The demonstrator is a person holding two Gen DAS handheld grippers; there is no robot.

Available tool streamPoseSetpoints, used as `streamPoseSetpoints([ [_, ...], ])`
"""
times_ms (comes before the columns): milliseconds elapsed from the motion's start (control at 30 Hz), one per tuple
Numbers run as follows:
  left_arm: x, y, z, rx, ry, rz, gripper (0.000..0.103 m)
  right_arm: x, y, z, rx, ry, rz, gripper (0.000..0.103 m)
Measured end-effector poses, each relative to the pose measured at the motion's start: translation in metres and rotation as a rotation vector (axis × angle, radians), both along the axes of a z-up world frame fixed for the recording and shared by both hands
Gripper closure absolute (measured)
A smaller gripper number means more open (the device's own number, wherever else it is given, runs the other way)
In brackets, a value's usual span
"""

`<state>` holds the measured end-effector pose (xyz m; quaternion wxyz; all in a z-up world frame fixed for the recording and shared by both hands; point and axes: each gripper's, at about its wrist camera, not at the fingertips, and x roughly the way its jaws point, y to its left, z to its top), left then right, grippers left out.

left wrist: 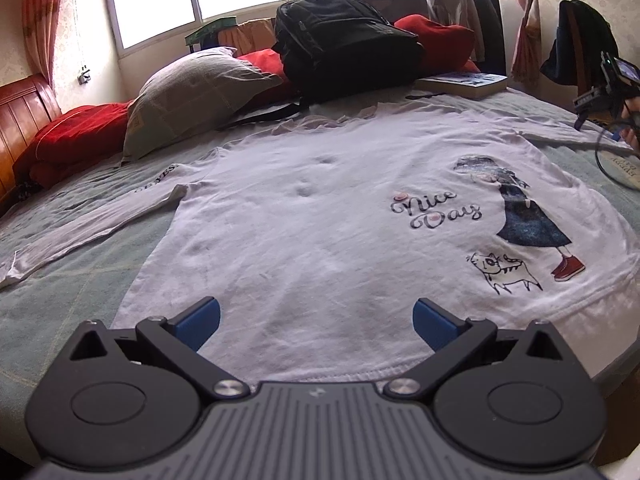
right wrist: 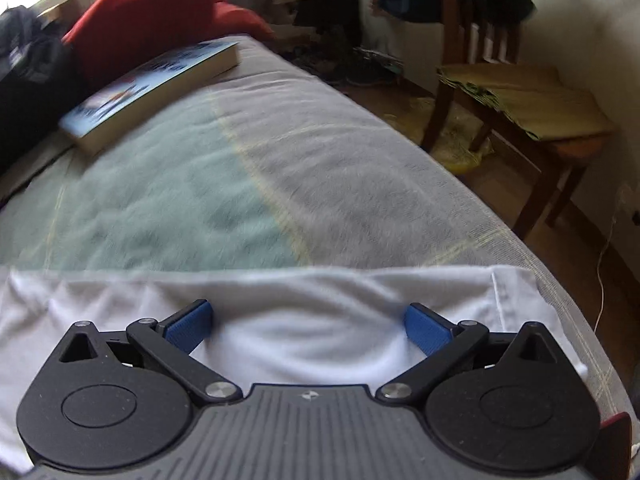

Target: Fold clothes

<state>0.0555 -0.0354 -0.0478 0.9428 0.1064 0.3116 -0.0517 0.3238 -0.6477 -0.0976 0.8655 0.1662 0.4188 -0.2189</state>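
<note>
On the bed (left wrist: pixel 80 264), lying flat and face up across a green-and-grey cover: one white long-sleeved shirt (left wrist: pixel 320 232), printed "Nice Day" with a girl and a cat toward 3 o'clock in the left wrist view, one sleeve (left wrist: pixel 80 232) trailing out toward 9 o'clock. Left hand-held gripper (left wrist: pixel 316 320): jaws spread wide, gripping nothing, hovering just over the hem at 6 o'clock. Right hand-held gripper (right wrist: pixel 306 326): jaws likewise wide apart, holding nothing, sitting over the other sleeve's cuff end (right wrist: pixel 400 292), whose cloth is bunching slightly between the blue pads (right wrist: pixel 188 328); whether the pads are touching it cannot be told. Beyond, at 12 o'clock: black backpack (left wrist: pixel 344 40), grey pillow (left wrist: pixel 192 96), book (right wrist: pixel 152 84); wooden chair (right wrist: pixel 520 92) standing off the bed at 2 o'clock. Step judged: folding is not yet begun, both grippers positioning for a first grasp. Next move, by judgement, is calling for closing on the cuff and carrying the sleeve inward across the chest without dragging the body askew.
</note>
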Motion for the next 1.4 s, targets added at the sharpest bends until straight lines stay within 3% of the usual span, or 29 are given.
streamPoseSetpoints([
  [100, -0.002, 0.001, 0.002, -0.003, -0.011, -0.006, 0.001, -0.001, 0.015, 0.02, 0.035, -0.027, 0.0, 0.0],
  [233, -0.004, 0.004, 0.005, -0.009, -0.023, -0.003, 0.001, 0.005, 0.08, 0.041, 0.051, -0.049, 0.196, 0.0],
  [367, -0.007, 0.011, 0.007, -0.014, -0.031, 0.01, 0.001, 0.028, 0.141, 0.036, 0.051, 0.018, 0.319, 0.0],
  [500, -0.007, 0.024, 0.008, -0.033, -0.036, 0.035, 0.001, 0.053, 0.171, 0.008, -0.029, 0.11, 0.287, 0.0],
  [600, -0.004, 0.032, 0.007, -0.048, -0.034, 0.055, 0.001, 0.068, 0.168, 0.005, -0.076, 0.078, 0.264, 0.0],
  [767, 0.001, 0.043, 0.005, -0.083, -0.028, 0.074, 0.001, 0.091, 0.149, 0.014, -0.042, 0.041, 0.182, 0.0],
  [900, 0.004, 0.049, 0.007, -0.104, -0.031, 0.08, 0.001, 0.087, 0.176, 0.038, -0.017, -0.011, 0.26, 0.0],
  [1067, 0.007, 0.054, 0.007, -0.115, -0.03, 0.083, 0.001, 0.099, 0.238, 0.043, -0.029, 0.04, 0.415, 0.0],
  [1200, 0.011, 0.064, 0.005, -0.118, -0.019, 0.117, 0.001, 0.128, 0.265, 0.016, -0.066, 0.113, 0.41, 0.0],
  [1400, 0.018, 0.078, 0.004, -0.15, -0.013, 0.153, 0.001, 0.167, 0.257, 0.006, -0.061, 0.073, 0.326, 0.0],
])
